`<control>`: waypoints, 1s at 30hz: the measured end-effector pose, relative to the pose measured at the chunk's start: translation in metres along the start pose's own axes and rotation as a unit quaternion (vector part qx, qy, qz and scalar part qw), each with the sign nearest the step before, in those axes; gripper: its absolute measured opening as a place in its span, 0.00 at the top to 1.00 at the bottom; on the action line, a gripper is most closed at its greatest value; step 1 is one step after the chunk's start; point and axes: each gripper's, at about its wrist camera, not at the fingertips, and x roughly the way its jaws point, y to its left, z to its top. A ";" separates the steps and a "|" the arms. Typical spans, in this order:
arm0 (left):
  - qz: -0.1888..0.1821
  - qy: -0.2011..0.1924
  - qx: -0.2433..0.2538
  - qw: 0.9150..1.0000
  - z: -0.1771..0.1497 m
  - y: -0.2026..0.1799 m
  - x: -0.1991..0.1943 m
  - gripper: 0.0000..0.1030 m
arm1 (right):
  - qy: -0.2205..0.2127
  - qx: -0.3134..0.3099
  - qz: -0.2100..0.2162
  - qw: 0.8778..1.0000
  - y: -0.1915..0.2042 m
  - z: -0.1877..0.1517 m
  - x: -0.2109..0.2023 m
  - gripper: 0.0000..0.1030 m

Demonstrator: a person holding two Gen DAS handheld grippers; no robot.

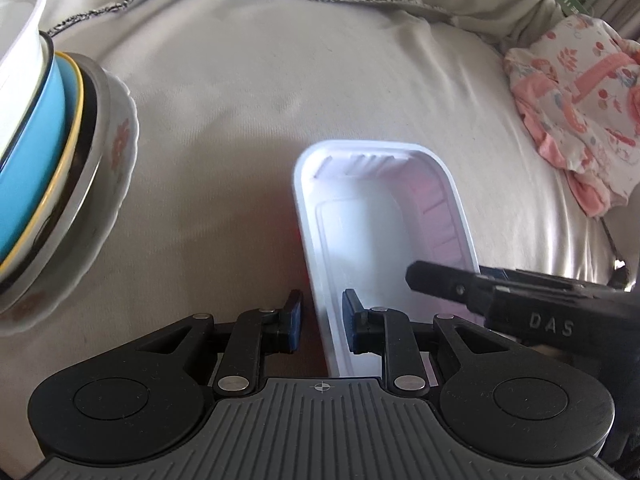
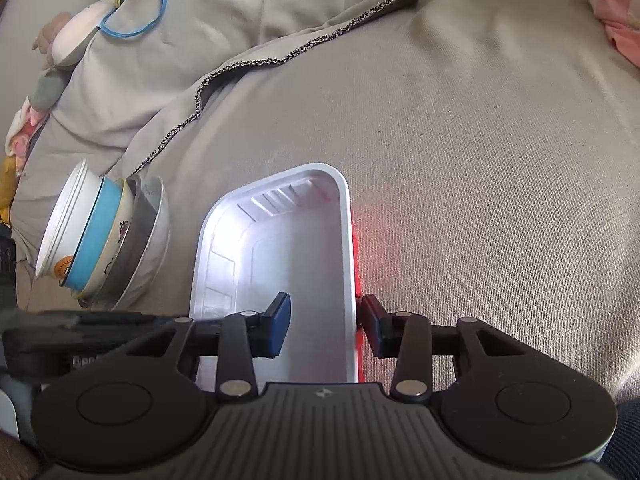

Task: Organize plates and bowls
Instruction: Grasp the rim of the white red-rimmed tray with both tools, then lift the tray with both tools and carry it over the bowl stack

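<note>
A white foam tray (image 1: pixel 360 232) with a red outside lies on the beige cloth, and both grippers stand at its near end. My left gripper (image 1: pixel 323 320) straddles the tray's left wall, open, with a thin gap beside its outer pad. My right gripper (image 2: pixel 326 320) straddles the right wall of the tray (image 2: pixel 280 240). Its outer pad rests against the red side, while the inner pad stands off the wall, so it is open. One of its fingers (image 1: pixel 440 280) shows in the left wrist view. A tilted stack of bowls (image 1: pixel 60 140) (image 2: pixel 104 240) sits left of the tray.
A pink patterned cloth (image 1: pixel 580 112) lies bunched at the far right. A blanket's dark stitched hem (image 2: pixel 280 56) runs across the back. A soft toy with a blue ring (image 2: pixel 136 12) lies at the far left. Bare beige cloth stretches beyond the tray.
</note>
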 end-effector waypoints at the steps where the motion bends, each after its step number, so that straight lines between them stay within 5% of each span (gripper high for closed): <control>1: 0.000 0.002 0.001 1.000 0.000 0.000 0.001 0.77 | 0.000 -0.001 0.000 1.000 0.000 0.000 0.000 0.61; 14: 0.000 -0.012 -0.008 1.000 -0.006 -0.002 0.005 0.77 | -0.009 -0.036 -0.021 0.999 0.014 -0.007 0.002 0.60; 22: -0.018 -0.015 -0.033 0.999 -0.009 0.009 -0.009 0.76 | -0.010 0.007 -0.006 1.000 0.010 -0.009 -0.008 0.61; 30: -0.040 -0.111 -0.025 0.993 -0.009 0.020 -0.108 0.76 | -0.056 -0.031 0.005 0.998 0.064 0.015 -0.052 0.61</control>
